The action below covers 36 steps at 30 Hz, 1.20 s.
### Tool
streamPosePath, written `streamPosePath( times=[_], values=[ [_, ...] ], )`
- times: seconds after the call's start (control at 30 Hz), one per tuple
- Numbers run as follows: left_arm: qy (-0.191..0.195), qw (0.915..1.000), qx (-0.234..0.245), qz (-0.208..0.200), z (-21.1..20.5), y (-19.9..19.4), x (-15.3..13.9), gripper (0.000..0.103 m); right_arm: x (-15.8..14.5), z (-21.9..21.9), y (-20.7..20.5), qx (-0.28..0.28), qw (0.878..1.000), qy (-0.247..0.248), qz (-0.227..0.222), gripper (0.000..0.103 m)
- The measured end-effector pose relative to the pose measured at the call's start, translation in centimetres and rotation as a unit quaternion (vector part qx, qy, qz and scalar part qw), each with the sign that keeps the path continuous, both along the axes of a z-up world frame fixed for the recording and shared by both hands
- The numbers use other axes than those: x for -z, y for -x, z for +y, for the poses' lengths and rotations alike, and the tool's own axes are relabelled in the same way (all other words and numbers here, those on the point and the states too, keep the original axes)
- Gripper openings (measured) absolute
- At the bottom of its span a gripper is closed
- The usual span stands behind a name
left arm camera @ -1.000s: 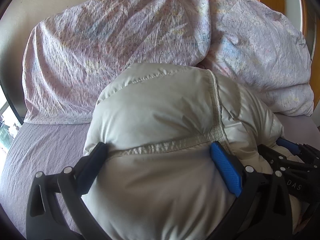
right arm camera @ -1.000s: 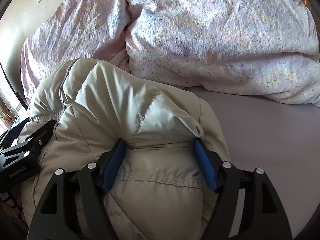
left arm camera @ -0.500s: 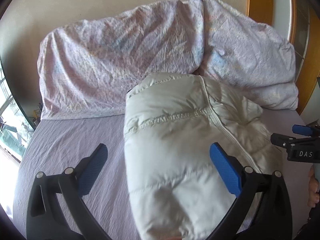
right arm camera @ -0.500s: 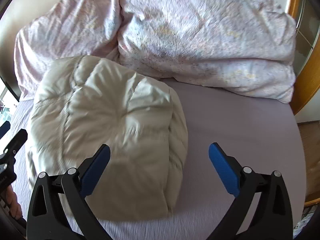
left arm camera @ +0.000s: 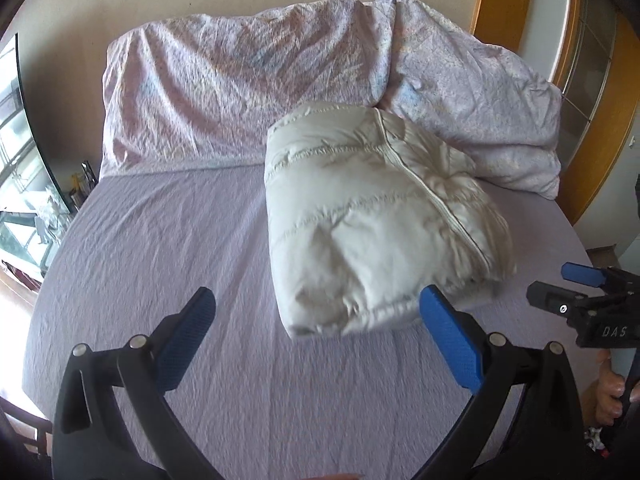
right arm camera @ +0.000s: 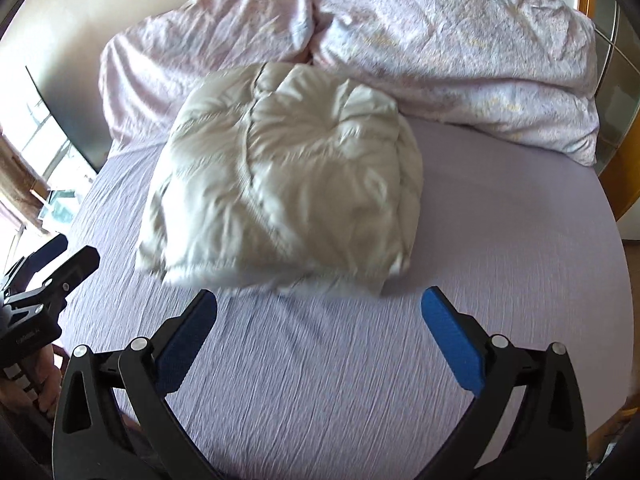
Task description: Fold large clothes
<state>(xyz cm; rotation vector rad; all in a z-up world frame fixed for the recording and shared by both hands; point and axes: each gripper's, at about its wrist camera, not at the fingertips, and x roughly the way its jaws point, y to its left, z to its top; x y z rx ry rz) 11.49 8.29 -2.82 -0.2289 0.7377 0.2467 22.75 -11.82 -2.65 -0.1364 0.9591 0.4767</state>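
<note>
A cream puffer jacket (left arm camera: 372,220) lies folded into a thick bundle on the lilac bed sheet (left arm camera: 160,248), its far end against the pillows. It also shows in the right wrist view (right arm camera: 288,176). My left gripper (left arm camera: 316,332) is open and empty, held back from the bundle's near edge. My right gripper (right arm camera: 320,328) is open and empty, also short of the near edge. The right gripper shows at the right of the left wrist view (left arm camera: 588,292); the left gripper shows at the left of the right wrist view (right arm camera: 52,268).
Two crumpled floral pillows (left arm camera: 248,92) (right arm camera: 460,52) lean on the beige wall at the head of the bed. A window (left arm camera: 16,184) is at the left. Orange wood panelling (left arm camera: 592,92) stands at the right.
Both grippers let go of the jacket and opened wide, then pulled back toward the foot of the bed. The folded jacket stays where it was set down.
</note>
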Motion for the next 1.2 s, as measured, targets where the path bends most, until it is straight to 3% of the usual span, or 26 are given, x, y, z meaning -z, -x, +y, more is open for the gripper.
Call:
streamPosePath(
  times=[0.47,1.2],
  values=[
    [0.018,0.9998,0.013,0.002,-2.4,4.0,0.8,0.101,0.9,-2.0,5.0,0.01,1.0,-0.023,0.005,0.102],
    [0.025,0.9993,0.027,-0.005,-3.3,4.9,0.9,0.101,0.9,-2.2,6.3,0.015,0.999,-0.047,-0.008,0.102]
  ],
)
